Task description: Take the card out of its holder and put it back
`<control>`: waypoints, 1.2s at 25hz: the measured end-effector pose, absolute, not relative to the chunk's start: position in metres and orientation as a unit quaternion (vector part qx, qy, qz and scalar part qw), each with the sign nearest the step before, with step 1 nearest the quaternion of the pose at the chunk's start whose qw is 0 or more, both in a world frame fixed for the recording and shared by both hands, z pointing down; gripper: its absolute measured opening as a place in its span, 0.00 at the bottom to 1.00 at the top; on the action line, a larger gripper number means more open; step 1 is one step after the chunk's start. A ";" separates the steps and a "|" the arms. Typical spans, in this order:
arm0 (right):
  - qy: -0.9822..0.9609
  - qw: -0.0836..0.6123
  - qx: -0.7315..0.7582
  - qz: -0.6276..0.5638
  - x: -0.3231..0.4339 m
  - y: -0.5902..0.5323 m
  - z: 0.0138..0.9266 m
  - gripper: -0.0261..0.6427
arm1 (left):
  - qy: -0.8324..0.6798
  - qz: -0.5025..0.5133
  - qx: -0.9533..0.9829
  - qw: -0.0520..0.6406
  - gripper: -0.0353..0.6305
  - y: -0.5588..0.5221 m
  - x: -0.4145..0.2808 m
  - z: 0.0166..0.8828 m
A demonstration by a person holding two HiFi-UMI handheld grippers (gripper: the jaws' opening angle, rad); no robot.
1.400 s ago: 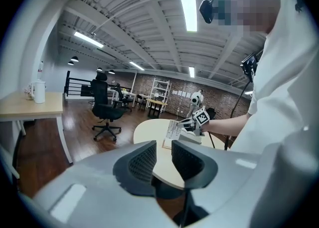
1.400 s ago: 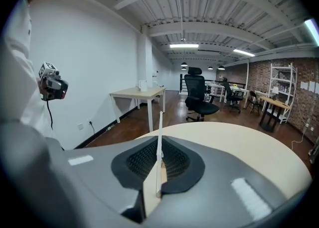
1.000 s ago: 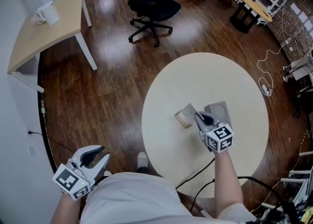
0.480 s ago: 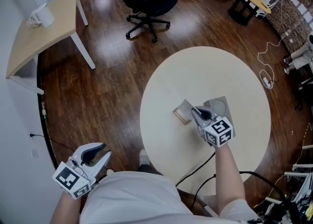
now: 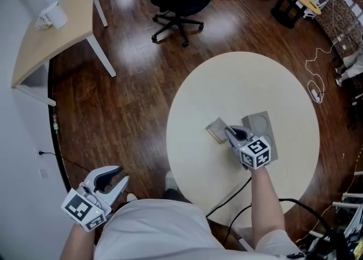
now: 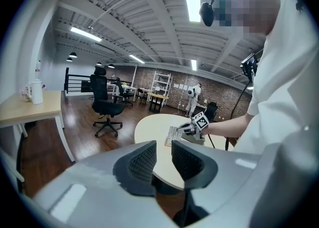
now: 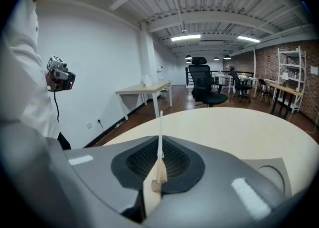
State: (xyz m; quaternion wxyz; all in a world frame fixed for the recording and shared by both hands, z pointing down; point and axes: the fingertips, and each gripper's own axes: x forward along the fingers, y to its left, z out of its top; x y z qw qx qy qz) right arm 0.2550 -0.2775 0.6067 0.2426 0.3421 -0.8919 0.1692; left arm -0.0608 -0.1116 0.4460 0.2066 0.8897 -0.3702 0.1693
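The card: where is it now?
The card is pinched in the right claw, over the round table, right of centre in the head view, beside the grey pad.

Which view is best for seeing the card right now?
Head view: the card shows its broad face, pinched at one edge by the right gripper. The right gripper view has it only edge-on, a thin line between shut jaws. The left gripper view shows it small and far off.

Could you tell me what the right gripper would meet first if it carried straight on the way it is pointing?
Most likely the top of the round table: the right gripper, shut on the card, points down at the tabletop, with the card's edge leading.
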 end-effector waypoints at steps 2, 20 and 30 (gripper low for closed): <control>-0.891 0.243 0.343 0.172 0.256 -0.278 0.610 0.07 | -0.373 0.169 0.888 0.207 0.21 -0.109 -0.064 0.446; -0.805 0.220 0.540 0.107 0.245 -0.200 0.525 0.30 | -0.320 0.156 0.917 0.179 0.20 -0.074 -0.123 0.447; -0.771 0.187 0.596 0.123 0.135 0.024 0.476 0.30 | -0.223 0.131 0.953 0.158 0.20 0.004 -0.182 0.449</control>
